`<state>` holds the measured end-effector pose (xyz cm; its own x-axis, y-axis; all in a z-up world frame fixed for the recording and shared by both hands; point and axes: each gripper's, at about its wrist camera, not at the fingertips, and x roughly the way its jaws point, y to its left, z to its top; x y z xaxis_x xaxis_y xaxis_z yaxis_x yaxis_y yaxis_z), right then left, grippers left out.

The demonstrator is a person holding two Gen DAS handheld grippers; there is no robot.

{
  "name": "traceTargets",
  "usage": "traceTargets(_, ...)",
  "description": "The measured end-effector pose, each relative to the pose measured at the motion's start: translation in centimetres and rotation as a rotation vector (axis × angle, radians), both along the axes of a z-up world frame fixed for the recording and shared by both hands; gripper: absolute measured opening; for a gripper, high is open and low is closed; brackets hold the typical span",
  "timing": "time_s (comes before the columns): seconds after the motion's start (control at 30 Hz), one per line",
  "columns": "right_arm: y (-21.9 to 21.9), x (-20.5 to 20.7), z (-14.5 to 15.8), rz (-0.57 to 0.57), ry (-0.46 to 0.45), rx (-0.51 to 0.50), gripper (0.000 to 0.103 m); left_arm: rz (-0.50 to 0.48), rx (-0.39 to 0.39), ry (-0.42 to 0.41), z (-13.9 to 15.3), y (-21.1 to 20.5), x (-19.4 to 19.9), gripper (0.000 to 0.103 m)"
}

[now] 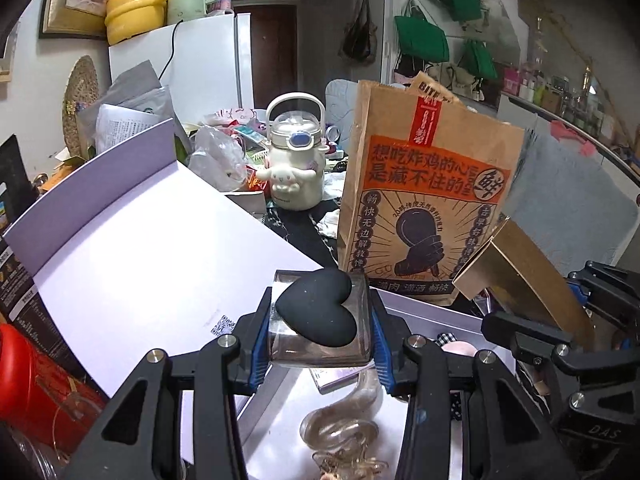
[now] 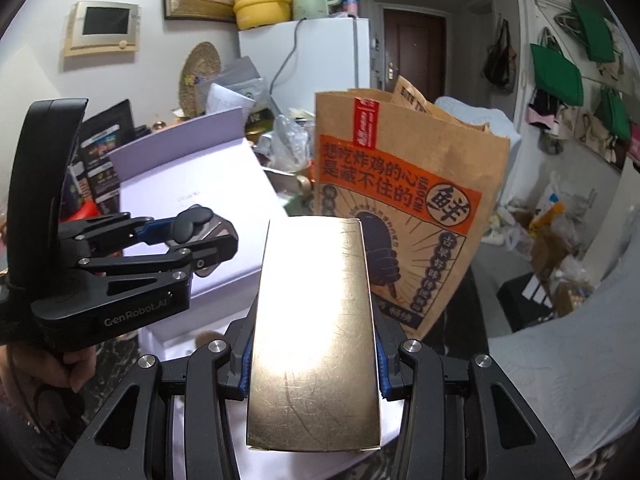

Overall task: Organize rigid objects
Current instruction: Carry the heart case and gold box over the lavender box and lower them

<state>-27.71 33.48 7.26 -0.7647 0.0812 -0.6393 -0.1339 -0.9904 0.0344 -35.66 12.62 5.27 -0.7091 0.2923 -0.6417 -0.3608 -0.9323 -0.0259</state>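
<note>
My left gripper (image 1: 320, 320) is shut on a clear square bottle with a black heart-shaped cap (image 1: 318, 308), held above an open lavender box (image 1: 140, 264). The same bottle (image 2: 196, 222) shows in the right wrist view, in the left gripper (image 2: 200, 236) at mid-left. My right gripper (image 2: 312, 360) is shut on a shiny gold box (image 2: 314, 340) that stands up between its blue pads. In the left wrist view that gold box (image 1: 516, 276) and the right gripper (image 1: 560, 344) sit at the right edge.
A brown paper takeaway bag (image 1: 424, 200) stands just beyond both grippers. A cream kettle-shaped bottle (image 1: 294, 160) and plastic clutter lie behind the lavender box lid. A red container (image 1: 36, 380) sits at lower left. A white fridge (image 2: 320, 60) stands at the back.
</note>
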Motion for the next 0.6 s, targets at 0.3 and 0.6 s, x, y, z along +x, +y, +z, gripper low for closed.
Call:
traceTargets(0.3, 0.8, -1.6, -1.8, -0.006, -0.063, 0.034, 0.044, -0.036, -0.019, -0.048, -1.9, 1.4, -0.9, 0.042)
traceTargets(0.6, 0.5, -3.2, -4.3, 0.017, -0.134, 0.048, 0.044, -0.040, -0.036, -0.115, -3.7, 2.0, -1.8, 0.042)
